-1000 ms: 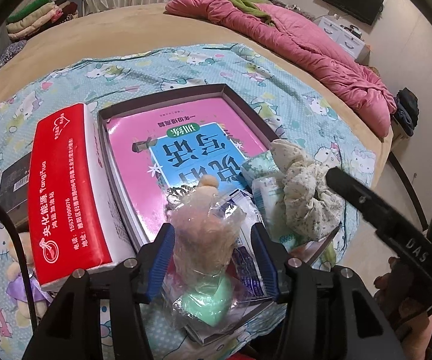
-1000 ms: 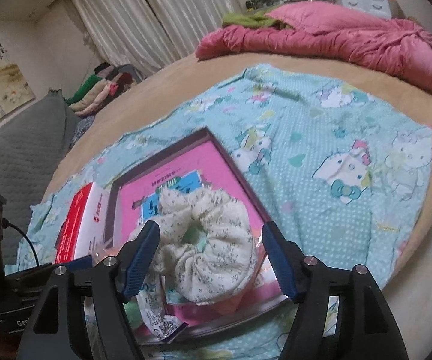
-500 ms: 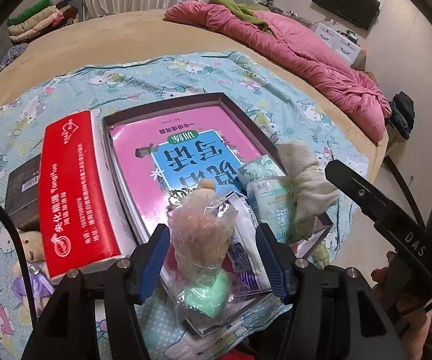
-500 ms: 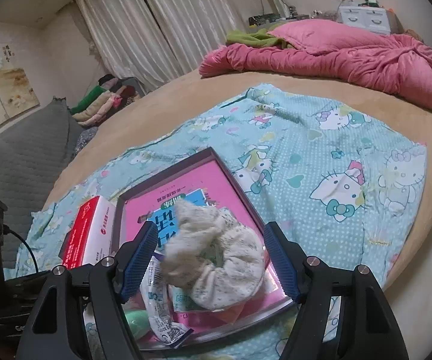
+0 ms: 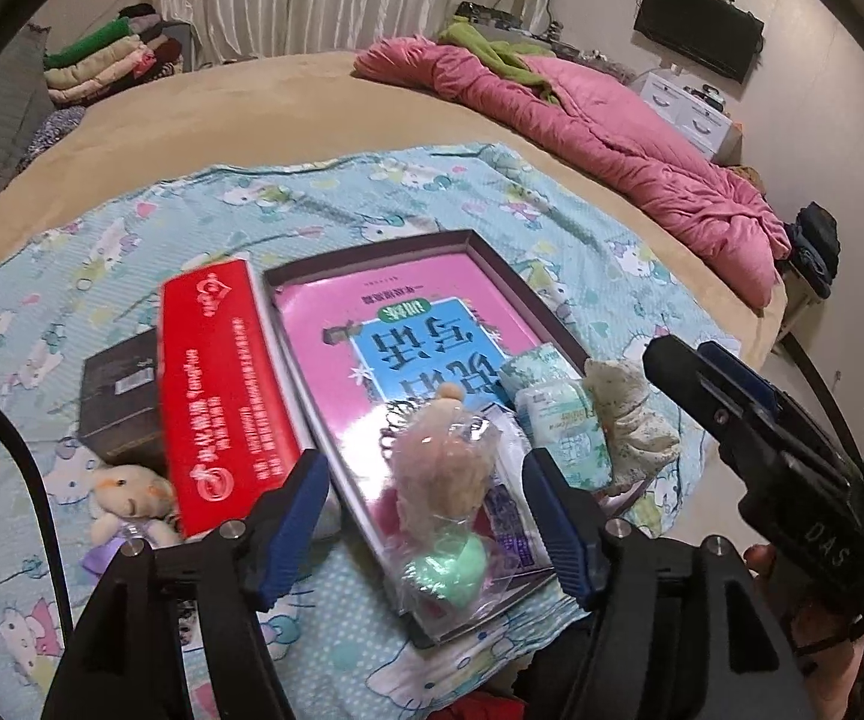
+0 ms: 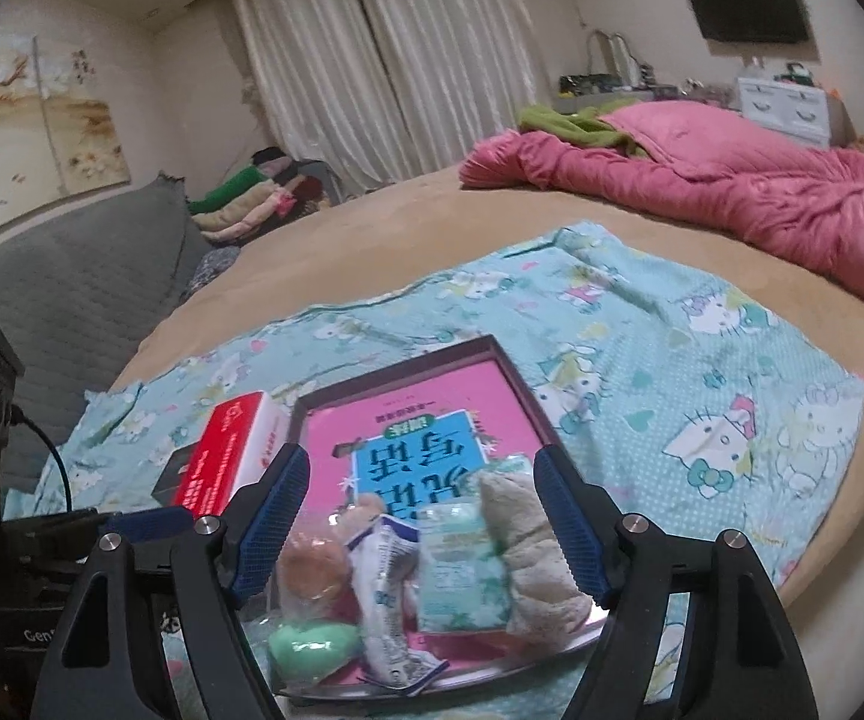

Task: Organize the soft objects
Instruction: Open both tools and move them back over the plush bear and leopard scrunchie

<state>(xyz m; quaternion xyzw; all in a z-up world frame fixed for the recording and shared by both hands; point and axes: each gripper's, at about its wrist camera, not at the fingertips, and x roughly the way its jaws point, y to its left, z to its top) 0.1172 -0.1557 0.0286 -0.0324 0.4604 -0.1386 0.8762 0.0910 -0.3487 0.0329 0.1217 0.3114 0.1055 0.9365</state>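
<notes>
My left hand-held gripper (image 5: 426, 531) has its jaws opening, pads clear of the bagged plush doll (image 5: 441, 468) lying between them on the pink book (image 5: 396, 336) in the shallow dark tray (image 5: 528, 288). My right hand-held gripper (image 6: 423, 525) is also widening, gripping nothing; the cream floral scrunchie (image 6: 531, 564) sits loose at the tray's near corner beside a pale green tissue pack (image 6: 462, 576). A red tissue box (image 5: 222, 384) stands just left of the tray on the Hello Kitty sheet (image 6: 702, 396) on the bed.
</notes>
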